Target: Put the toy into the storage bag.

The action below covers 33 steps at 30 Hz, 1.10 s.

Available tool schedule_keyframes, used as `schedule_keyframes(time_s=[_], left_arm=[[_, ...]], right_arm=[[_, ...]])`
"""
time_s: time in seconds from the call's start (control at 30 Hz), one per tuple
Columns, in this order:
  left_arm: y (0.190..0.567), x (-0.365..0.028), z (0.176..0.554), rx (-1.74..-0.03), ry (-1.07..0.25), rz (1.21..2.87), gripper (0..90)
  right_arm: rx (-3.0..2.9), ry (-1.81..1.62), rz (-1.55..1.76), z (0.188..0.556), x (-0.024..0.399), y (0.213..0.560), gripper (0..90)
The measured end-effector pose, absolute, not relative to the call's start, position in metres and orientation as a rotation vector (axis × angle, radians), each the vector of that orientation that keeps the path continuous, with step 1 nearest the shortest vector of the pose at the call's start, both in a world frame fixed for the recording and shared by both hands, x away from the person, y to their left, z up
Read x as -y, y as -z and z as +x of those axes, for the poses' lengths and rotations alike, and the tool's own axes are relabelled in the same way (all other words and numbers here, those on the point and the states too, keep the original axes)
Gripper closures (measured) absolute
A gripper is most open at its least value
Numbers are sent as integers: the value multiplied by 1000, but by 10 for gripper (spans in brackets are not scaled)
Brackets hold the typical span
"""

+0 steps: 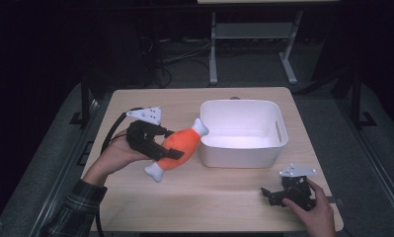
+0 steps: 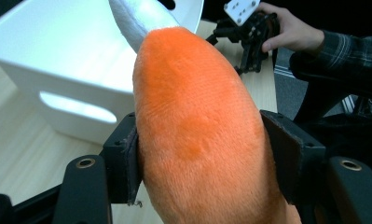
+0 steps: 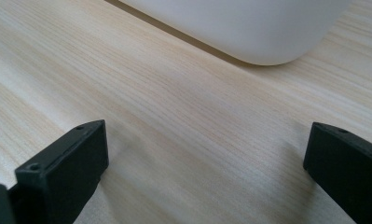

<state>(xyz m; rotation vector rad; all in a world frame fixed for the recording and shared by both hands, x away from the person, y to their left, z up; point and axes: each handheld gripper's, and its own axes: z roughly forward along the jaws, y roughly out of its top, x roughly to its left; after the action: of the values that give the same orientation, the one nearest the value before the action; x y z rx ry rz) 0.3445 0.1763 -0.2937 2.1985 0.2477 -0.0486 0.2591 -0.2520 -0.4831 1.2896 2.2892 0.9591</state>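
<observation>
- The left gripper point(image 1: 171, 146) clamps both jaws on the orange plush drumstick toy with white bone ends point(image 1: 178, 148), held just beside the white plastic bin point(image 1: 244, 153).
- The right gripper point(image 1: 272, 194) sits with jaws spread wide and empty, low over the pale wooden table point(image 1: 224, 202).

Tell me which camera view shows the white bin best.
The high view: the whole white bin shows, open top and side handle included. The left gripper view catches one wall with a handle slot behind the orange plush drumstick. The right gripper view catches a rounded bottom corner.
</observation>
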Motion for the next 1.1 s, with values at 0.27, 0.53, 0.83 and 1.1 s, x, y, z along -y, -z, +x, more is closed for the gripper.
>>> schedule_keyframes(time_s=[0.27,0.53,0.83,1.1], left_arm=[[276,-153,354,-176,44,2212,352],[267,-131,367,-111,43,2240,352],[258,-108,382,-46,37,2259,352],[257,-85,399,13,47,2286,352]], right_arm=[[-2289,-959,1289,259,252,483,0],[-2290,-959,1290,259,252,483,0],[-2290,-959,1290,259,252,483,0],[-2289,-959,1291,259,252,483,0]])
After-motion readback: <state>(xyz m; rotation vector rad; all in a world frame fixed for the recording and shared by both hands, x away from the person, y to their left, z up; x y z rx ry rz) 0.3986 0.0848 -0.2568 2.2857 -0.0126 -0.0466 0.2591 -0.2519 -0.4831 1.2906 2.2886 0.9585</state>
